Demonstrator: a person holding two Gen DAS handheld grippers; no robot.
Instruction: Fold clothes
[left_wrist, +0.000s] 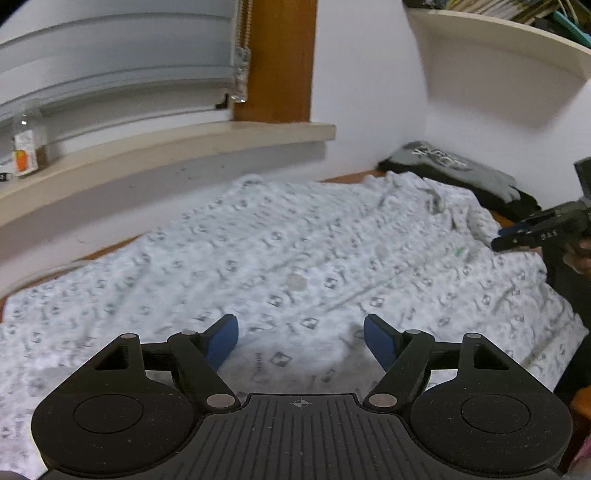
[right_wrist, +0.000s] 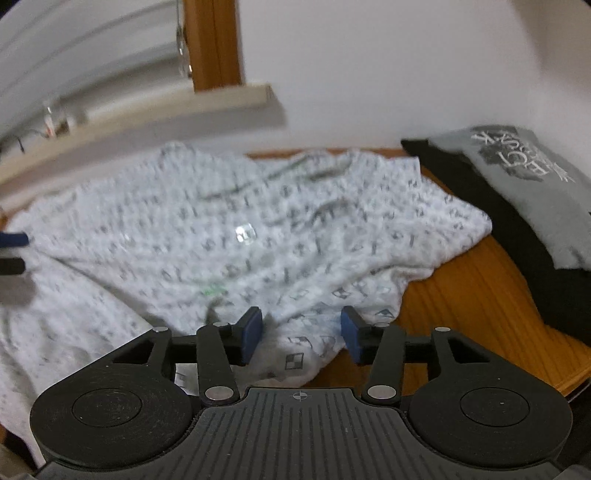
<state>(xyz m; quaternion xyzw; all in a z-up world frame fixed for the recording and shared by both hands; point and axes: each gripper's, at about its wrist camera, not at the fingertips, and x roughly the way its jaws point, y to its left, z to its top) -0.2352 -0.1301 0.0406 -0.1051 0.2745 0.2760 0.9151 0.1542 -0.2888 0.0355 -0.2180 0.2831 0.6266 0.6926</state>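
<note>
A white garment with a small grey print (left_wrist: 280, 251) lies spread and creased over the wooden table; the right wrist view shows it (right_wrist: 236, 229) too. My left gripper (left_wrist: 300, 341) hovers open above its near part, nothing between the blue pads. My right gripper (right_wrist: 300, 334) is open over the garment's near right corner, where the cloth ends on the wood. The right gripper (left_wrist: 517, 236) also shows from the side at the right edge of the left wrist view. Blue and black fingertips (right_wrist: 13, 240) of the left gripper poke in at the far left of the right wrist view.
A folded grey shirt with a dark print (right_wrist: 532, 177) rests on black clothing (right_wrist: 509, 236) at the table's far right corner. Bare orange wood (right_wrist: 472, 295) lies between them and the garment. A windowsill (left_wrist: 166, 147) with a small bottle (left_wrist: 26, 147) runs behind; a shelf (left_wrist: 498, 48) hangs upper right.
</note>
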